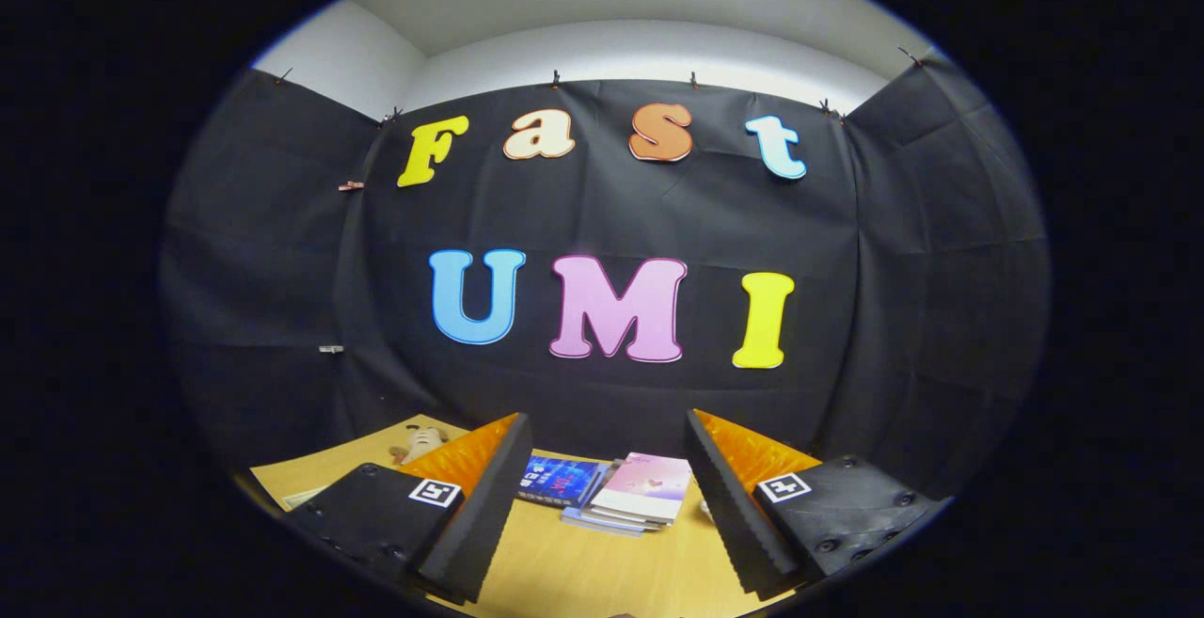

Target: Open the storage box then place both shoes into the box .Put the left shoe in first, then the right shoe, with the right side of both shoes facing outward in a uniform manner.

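My gripper (609,430) is held high and level over a wooden table (583,571), facing the booth's back wall. Its two fingers stand wide apart and open, with nothing between them.
Beyond the fingers, at the far side of the table, lies a stack of books: a blue one (557,481) and a pink one (644,489) on top of others. A small doll-like figure (420,441) lies to the left of the left finger, near the wall.
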The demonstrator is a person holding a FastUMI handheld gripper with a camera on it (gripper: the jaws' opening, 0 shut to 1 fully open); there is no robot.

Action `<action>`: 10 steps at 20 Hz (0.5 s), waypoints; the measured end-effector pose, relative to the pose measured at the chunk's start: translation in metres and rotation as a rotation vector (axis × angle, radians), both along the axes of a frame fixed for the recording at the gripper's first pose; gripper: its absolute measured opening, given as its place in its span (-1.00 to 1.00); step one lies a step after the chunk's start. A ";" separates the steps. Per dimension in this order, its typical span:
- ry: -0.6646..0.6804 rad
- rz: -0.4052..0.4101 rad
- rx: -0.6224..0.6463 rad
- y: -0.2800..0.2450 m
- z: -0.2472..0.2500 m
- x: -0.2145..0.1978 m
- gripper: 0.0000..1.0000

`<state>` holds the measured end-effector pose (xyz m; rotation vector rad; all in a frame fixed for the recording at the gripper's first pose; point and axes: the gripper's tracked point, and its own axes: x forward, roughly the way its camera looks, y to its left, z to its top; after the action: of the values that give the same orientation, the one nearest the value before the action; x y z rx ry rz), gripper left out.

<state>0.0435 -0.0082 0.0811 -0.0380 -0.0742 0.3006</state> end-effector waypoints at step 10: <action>0.123 -0.045 0.078 0.012 -0.044 -0.002 0.96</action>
<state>0.0415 0.0035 0.0372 0.0563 0.0373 0.2545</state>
